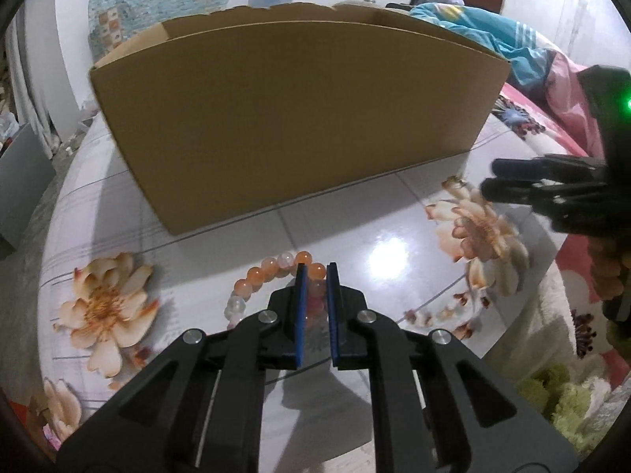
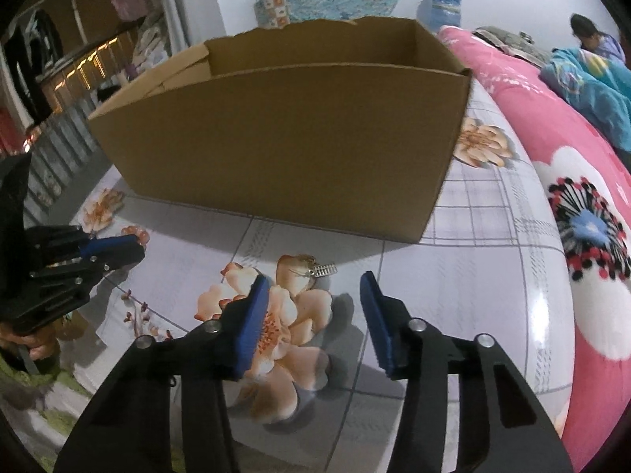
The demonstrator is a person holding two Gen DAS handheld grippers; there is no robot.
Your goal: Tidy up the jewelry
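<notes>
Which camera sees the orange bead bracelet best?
The left wrist view: the orange bead bracelet curves around the left tool tips. The right wrist view shows only a few beads past that tool.

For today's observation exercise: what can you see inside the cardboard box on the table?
Inside the cardboard box, only bare brown inner walls and a folded flap at the left show. Its tall front wall covers the bottom, so any contents cannot be seen.
</notes>
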